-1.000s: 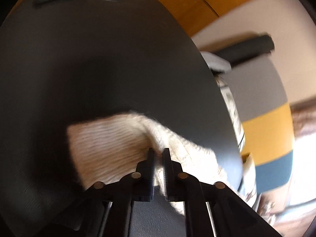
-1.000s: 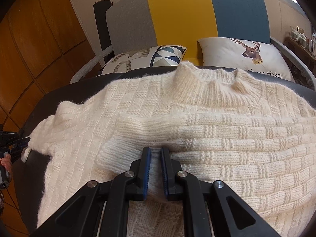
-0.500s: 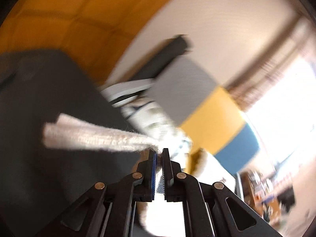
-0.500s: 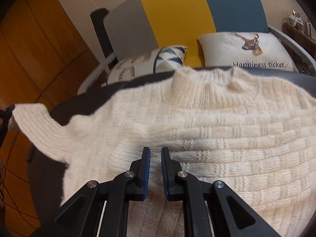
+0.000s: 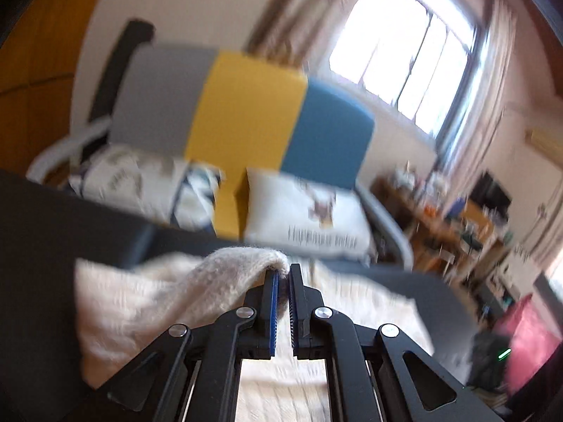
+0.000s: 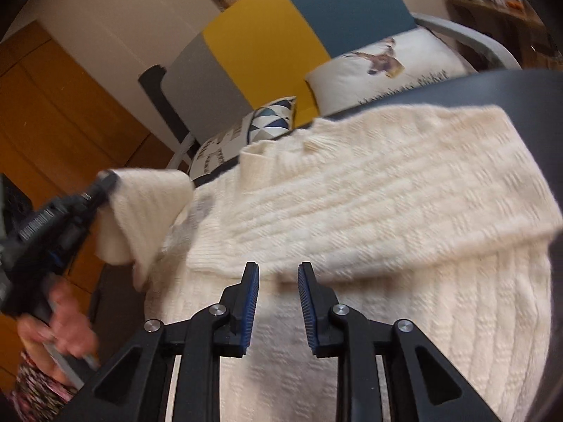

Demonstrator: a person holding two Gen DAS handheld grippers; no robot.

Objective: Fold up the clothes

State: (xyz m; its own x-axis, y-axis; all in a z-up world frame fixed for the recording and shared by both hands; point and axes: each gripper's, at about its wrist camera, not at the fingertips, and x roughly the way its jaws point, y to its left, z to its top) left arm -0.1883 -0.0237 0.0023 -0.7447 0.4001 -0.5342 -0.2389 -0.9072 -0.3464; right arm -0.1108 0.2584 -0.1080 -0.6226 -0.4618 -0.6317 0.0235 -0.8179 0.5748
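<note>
A cream knitted sweater (image 6: 369,193) lies spread over a dark round table (image 6: 520,88), its neck toward the far edge and its body reaching the near edge; one sleeve is folded across the chest. The left gripper (image 5: 283,276) has its jaws closed tight on the cuff of the other sleeve (image 6: 147,207), which is lifted clear of the table at the left edge and hangs in a fold. In the right wrist view a hand (image 6: 67,323) bears that gripper at the left. The right gripper (image 6: 278,274) hovers above the sweater's lower body near the folded sleeve's edge; its jaws are opening, a narrow gap, with nothing clamped between them. Beyond the far edge stands a sofa (image 6: 267,45) with a grey, yellow and blue back, carrying a cushion with a triangle pattern (image 6: 271,123) and a white cushion with a deer print (image 6: 383,63); the line of text on the latter is too blurred to read. Orange wood panelling (image 6: 52,116) lies to the left, a bright window (image 5: 404,52) and a cluttered shelf (image 5: 457,218) to the right. Nothing obstructs either gripper.
</note>
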